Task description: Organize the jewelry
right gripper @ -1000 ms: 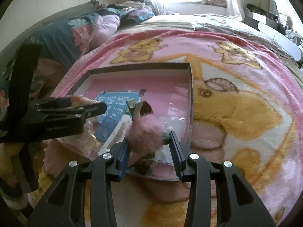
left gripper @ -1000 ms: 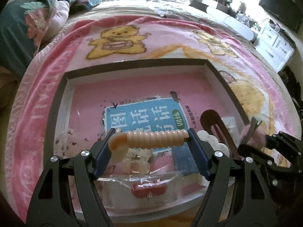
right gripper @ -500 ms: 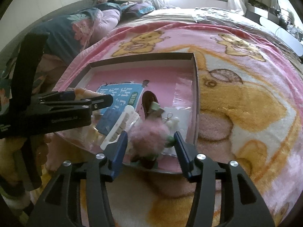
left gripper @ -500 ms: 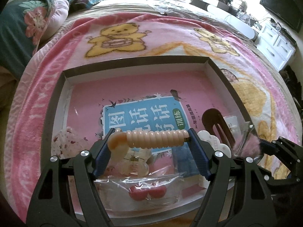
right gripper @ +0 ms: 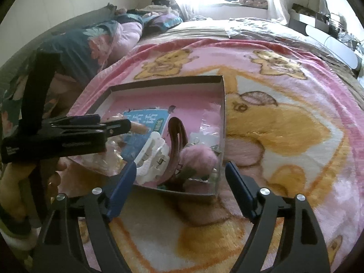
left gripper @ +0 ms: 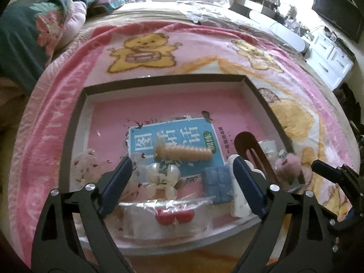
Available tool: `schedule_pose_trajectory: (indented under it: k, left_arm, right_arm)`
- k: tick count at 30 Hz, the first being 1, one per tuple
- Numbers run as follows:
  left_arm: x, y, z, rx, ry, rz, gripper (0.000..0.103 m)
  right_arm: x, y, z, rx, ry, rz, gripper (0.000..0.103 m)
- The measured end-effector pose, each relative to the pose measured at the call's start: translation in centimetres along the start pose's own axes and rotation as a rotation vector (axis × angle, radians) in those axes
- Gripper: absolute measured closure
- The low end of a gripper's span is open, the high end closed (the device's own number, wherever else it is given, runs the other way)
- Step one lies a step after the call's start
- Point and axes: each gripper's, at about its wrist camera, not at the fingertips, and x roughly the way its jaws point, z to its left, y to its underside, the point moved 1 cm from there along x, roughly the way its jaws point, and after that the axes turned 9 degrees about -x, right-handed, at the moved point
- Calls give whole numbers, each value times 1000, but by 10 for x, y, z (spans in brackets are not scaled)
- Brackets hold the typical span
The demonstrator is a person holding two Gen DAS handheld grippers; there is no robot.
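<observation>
A shallow dark-rimmed box (left gripper: 163,79) lies on the bed, lined with a pink book. A peach spiral hair tie (left gripper: 184,152) is blurred just beyond my open left gripper (left gripper: 182,170), free of the fingers. My right gripper (right gripper: 180,170) is open at the box's near right corner, with a pink fluffy pompom clip (right gripper: 198,157) lying in the box between and beyond its fingers. The pompom also shows in the left wrist view (left gripper: 290,166). A brown hair comb (left gripper: 252,150), white claw clip (right gripper: 152,152), blue clip (left gripper: 217,182) and bagged red beads (left gripper: 174,216) lie in the box.
The box (right gripper: 159,84) rests on a pink bear-print blanket (right gripper: 284,125). Pillows and bedding (left gripper: 34,29) lie at the far left. White drawers (left gripper: 329,61) and a TV (left gripper: 336,16) stand at the right. My left gripper (right gripper: 68,134) shows at the left of the right wrist view.
My left gripper opened and let go of the peach spiral hair tie, which dropped toward the box. My right gripper opened and released the pink pompom clip into the box.
</observation>
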Motion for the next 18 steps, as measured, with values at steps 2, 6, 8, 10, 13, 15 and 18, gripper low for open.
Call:
schedule_pose_trajectory:
  k: [2,6,8,10,13,15,18]
  left_arm:
    - [-12,1,0,-2,8,-16,15]
    - [-43,7,0,-1,13,-56,10]
    - [-57,11,2,-2,20,-73,10]
    - [-72,17,4,-6,23,-89,10]
    - [-92,26,7,-11,16,-115,9]
    - [-103,34,8,-11,18,-129,9]
    - [-119,51,12,-14,8,-155,9]
  right_arm:
    - [-11,1,2,3,4,-19,22]
    - [-34,1,10,5,-1,-68,13]
    - [-45,2,15,5,-5,-90,12]
    - [-56,4,21,-2,-4,-106,12]
    - [-73,9,30,-18,6,-135,7]
    - [-83,13,35,-24,15,-154,5]
    - [-98,22,40,-18,24,-165,5]
